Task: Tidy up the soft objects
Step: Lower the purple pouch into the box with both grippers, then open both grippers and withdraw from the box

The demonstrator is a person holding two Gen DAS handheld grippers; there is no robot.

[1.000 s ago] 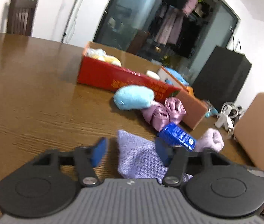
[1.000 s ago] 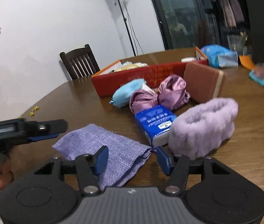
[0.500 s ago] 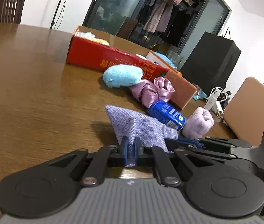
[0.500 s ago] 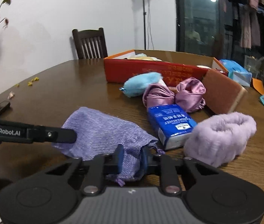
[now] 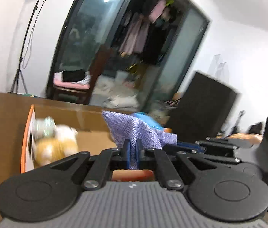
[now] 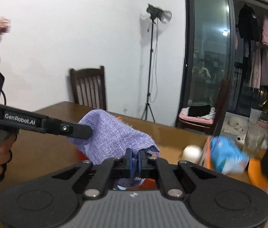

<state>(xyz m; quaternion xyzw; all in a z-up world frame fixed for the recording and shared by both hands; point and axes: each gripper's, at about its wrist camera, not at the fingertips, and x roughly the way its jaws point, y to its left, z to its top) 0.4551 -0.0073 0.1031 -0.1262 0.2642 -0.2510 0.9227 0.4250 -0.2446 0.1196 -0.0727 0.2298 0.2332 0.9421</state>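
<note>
Fingers (image 5: 127,153) of both grippers, now clenching the purple woven cloth (image 5: 134,131) after closing, lifting it off the table toward the box (image 5: 96,114) at frame centre.

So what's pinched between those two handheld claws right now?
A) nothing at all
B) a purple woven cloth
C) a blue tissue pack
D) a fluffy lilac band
B: the purple woven cloth is clamped by both the right gripper and the left gripper, each at one edge.
</note>
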